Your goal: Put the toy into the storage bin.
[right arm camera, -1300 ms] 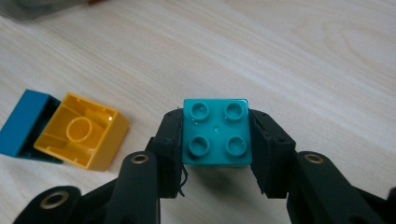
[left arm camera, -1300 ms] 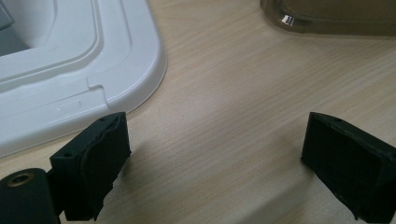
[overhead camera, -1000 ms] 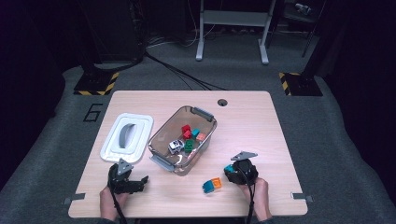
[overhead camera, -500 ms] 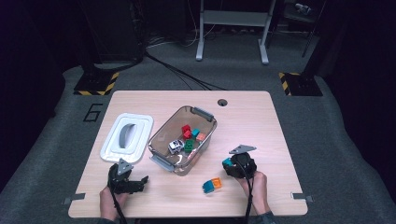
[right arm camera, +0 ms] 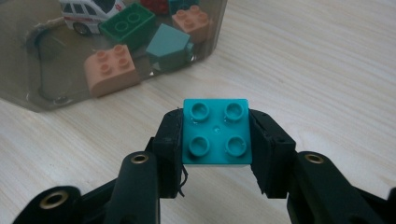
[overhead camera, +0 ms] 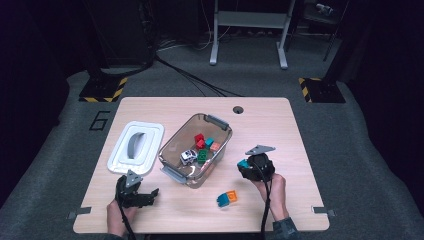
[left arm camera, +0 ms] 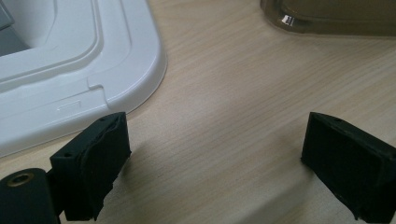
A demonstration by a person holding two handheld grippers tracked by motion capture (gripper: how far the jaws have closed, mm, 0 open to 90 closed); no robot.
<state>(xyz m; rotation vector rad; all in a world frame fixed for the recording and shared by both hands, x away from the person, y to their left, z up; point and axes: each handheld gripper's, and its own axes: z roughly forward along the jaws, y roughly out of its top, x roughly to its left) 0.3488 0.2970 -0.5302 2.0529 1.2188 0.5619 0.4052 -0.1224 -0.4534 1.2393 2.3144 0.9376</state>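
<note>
A wooden table (overhead camera: pixel 310 130) holds a clear plastic bin (overhead camera: pixel 220 125) already containing several toy bricks and a small toy car (overhead camera: pixel 188 156). The right gripper (right arm camera: pixel 217 135) clamps a teal four-stud brick (right arm camera: pixel 216 132) just beside the bin, not yet dropped in. One blue-and-orange brick (overhead camera: pixel 227 198) remains on the table. The left gripper (left arm camera: pixel 215 154) rests empty, jaws spread, near the white lid (overhead camera: pixel 150 130).

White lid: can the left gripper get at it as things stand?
Probably yes. The left gripper stands open beside the lid, with bare table between the jaws and nothing blocking the lid's near edge.
</note>
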